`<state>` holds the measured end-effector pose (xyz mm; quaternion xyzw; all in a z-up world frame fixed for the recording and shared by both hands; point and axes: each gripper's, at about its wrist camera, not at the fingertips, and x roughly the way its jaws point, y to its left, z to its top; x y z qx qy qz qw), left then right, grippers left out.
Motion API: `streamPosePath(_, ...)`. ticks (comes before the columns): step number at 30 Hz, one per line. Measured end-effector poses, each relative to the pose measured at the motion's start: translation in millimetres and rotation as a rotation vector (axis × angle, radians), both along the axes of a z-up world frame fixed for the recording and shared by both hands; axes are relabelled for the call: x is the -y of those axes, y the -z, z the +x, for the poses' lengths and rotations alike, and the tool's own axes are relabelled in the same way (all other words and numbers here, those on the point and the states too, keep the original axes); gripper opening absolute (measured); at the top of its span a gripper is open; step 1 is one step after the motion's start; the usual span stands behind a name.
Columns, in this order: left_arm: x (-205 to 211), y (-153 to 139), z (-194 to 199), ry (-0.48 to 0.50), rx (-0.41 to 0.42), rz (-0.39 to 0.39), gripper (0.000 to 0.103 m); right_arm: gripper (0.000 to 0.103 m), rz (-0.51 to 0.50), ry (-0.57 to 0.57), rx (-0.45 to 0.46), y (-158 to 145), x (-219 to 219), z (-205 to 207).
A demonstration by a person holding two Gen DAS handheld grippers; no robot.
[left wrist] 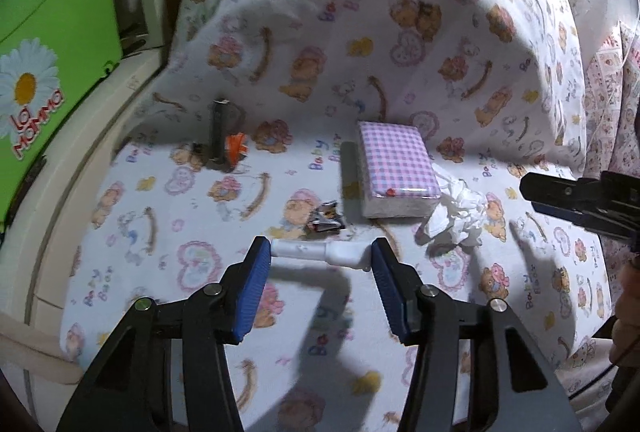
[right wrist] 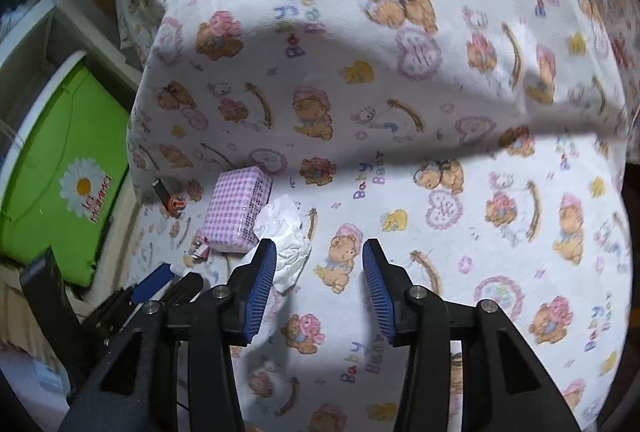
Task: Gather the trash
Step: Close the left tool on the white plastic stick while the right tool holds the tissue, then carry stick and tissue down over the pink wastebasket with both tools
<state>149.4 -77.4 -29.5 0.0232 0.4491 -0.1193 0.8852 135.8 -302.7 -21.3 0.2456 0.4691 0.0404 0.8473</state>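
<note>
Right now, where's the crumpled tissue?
In both wrist views, the crumpled tissue lies on the bedsheet against the pink checkered tissue pack, on its right, just beyond the open right gripper.

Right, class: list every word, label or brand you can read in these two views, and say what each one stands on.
"La Mamma": red letters beside a white daisy, on the green plastic box, seen again in the right wrist view.
"Baby Bear": repeated blue and purple print on the white teddy-bear bedsheet, also in the right wrist view.
Pink gingham tissue pack: no readable text.
Small crumpled foil wrapper: too small to read.
</note>
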Motion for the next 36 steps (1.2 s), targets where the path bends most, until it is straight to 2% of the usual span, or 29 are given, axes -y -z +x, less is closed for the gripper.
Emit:
streamPosePath(3, -9, -5, -3, -0.022, 0.005, -0.005, 0.05, 0.047, 0.074, 0.011, -0.027, 7, 2, 5)
streamPosePath(5, -14, -8, -2, -0.028, 0.008, -0.013, 0.05, 0.039, 0.124, 0.01, -0.035, 11, 1, 8)
streamPosePath(8, -19, -11, 0, -0.042, 0.018, -0.012, 0.05, 0.037, 0.159, 0.022, -0.052, 18, -4, 14)
streamPosePath(16, -28, -16, 3, -0.061, 0.016, -0.023, 0.05, 0.031, 0.062, 0.032, -0.054, 26, -25, 31)
streamPosePath(18, -29, -17, 3, -0.063, 0.02, -0.023, 0.05, 0.024, 0.05, 0.033, -0.054, 27, -27, 33)
streamPosePath(19, -30, -18, 3, -0.065, 0.024, -0.02, 0.05, 0.015, 0.05, 0.035, -0.055, 29, -28, 33)
streamPosePath(20, -31, -19, 3, -0.067, 0.028, -0.018, 0.05, 0.011, 0.051, 0.037, -0.055, 29, -28, 33)
streamPosePath(28, -36, -23, 1, -0.075, 0.036, -0.022, 0.05, 0.009, 0.024, 0.004, 0.033, 9, -27, 19)
streamPosePath(36, -39, -24, -17, -0.054, 0.041, 0.001, 0.05, 0.009, 0.024, -0.03, 0.062, -3, -22, 1)
